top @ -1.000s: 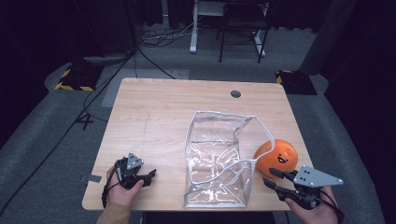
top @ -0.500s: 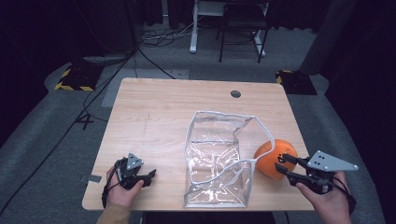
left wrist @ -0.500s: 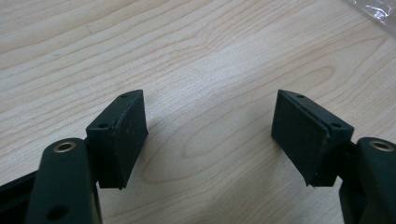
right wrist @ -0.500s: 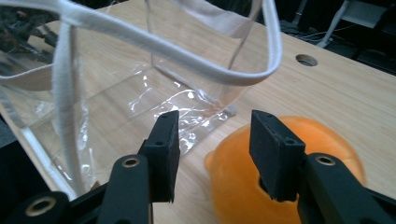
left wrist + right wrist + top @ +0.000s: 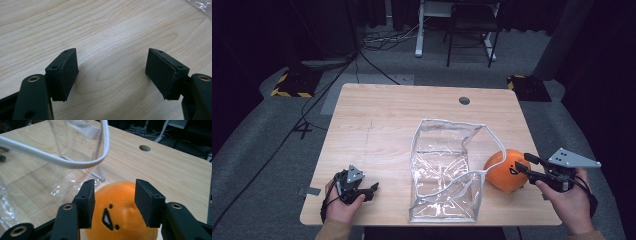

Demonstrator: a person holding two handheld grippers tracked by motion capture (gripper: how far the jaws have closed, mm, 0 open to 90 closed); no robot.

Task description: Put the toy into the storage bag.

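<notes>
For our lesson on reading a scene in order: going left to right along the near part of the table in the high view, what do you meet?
Left gripper → clear plastic bag → orange plush toy → right gripper.

The orange plush toy [image 5: 122, 220] is cut off by the right gripper view's bottom edge, its underside hidden.

The high view is looking forward and down over the whole desk [image 5: 412, 105]. The left gripper view is hovering close above bare wood; the right one is facing the orange toy [image 5: 125, 212] up close, sharing it with the high view.
</notes>
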